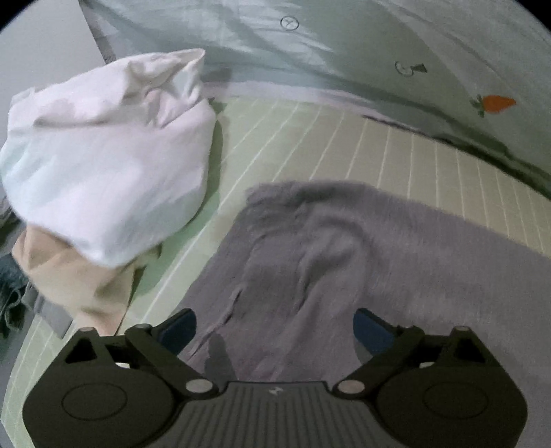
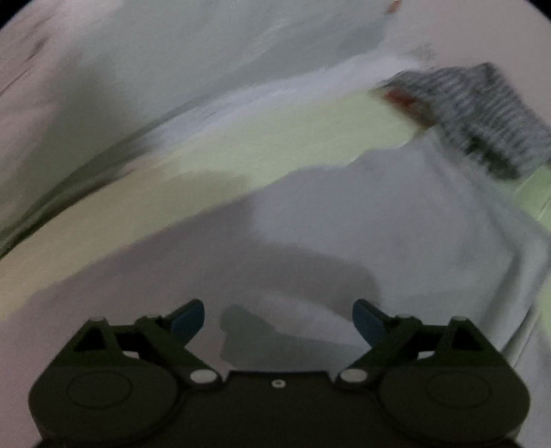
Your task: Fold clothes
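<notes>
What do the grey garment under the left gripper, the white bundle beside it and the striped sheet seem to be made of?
Grey garment: soft, matte, apparently fleece or brushed knit, going by its fuzzy edges, though blur may add to that. White bundle: thin, smooth woven cloth, perhaps cotton, with crisp creases. Striped sheet: flat, matte woven fabric, pale green with fine white lines.

We see a pale green bed sheet (image 1: 344, 144) with thin white lines. Behind it lies a light blue-grey quilt (image 1: 361, 51), printed with an orange carrot (image 1: 497, 103) and small circled marks (image 1: 289, 23). In the right wrist view, the same green sheet (image 2: 275, 138) and the quilt (image 2: 206, 51) appear, but we find them very blurred there.
</notes>
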The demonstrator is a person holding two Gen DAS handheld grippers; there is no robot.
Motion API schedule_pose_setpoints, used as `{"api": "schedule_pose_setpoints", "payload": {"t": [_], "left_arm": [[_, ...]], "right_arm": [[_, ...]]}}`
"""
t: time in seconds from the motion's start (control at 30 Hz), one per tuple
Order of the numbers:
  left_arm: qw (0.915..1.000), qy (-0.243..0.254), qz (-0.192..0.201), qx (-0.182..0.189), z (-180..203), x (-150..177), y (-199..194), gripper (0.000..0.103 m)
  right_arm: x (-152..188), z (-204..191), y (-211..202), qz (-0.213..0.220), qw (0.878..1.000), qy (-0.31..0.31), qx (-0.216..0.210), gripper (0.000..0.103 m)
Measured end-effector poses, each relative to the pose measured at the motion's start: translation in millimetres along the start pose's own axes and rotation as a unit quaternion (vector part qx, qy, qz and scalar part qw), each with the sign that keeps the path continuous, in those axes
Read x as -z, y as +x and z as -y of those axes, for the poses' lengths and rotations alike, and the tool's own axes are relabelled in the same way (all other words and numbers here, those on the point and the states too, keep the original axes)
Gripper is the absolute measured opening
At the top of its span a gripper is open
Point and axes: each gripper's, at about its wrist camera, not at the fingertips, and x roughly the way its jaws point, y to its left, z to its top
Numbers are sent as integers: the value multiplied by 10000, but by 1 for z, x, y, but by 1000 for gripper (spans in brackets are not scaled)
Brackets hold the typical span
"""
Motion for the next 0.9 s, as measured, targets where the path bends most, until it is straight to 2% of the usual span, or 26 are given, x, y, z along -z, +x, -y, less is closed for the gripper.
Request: {"api": "schedule_pose_setpoints", "payload": {"t": [0.1, 0.2, 0.33, 0.43, 0.5, 0.57, 0.63, 0.73, 0.83, 0.87, 0.9], "left_arm": [[9999, 109, -24, 118, -20, 18, -7, 97], [9998, 165, -5, 131, -48, 35, -12, 96], [9998, -11, -34, 176, -90, 57, -11, 84], [9990, -158, -37, 407, -116, 68, -9, 73], [9976, -200, -29, 658, -132, 75, -7, 63], [9954, -172, -20, 940, -139, 80, -7, 57], [9920, -113, -23, 1259, -145, 82, -5, 56], [9858, -191, -70, 1667, -152, 84, 2, 51], [9828, -355, -4, 1814, -158, 87, 8, 32], [9819, -431, 31, 1844, -160, 87, 9, 17], [9795, -586, 35, 1925, -165, 87, 11, 15]], "right_arm": [[28, -43, -18, -178, 9983, -415, -359, 95], [51, -90, -33, -180, 9918, -1052, -698, 98], [71, -158, -40, -66, 9738, -1946, -1171, 99], [80, -217, -36, 71, 9519, -2644, -1549, 99], [85, -258, -33, 181, 9328, -3103, -1825, 97], [87, -297, -29, 239, 9106, -3541, -2116, 94], [89, -335, -25, 293, 8855, -3966, -2402, 89], [91, -393, -20, 372, 8424, -4580, -2815, 88], [94, -451, -15, 448, 7930, -5159, -3208, 88], [94, -471, -13, 472, 7753, -5344, -3334, 87], [97, -483, -10, 380, 7613, -5474, -3455, 83]]}}
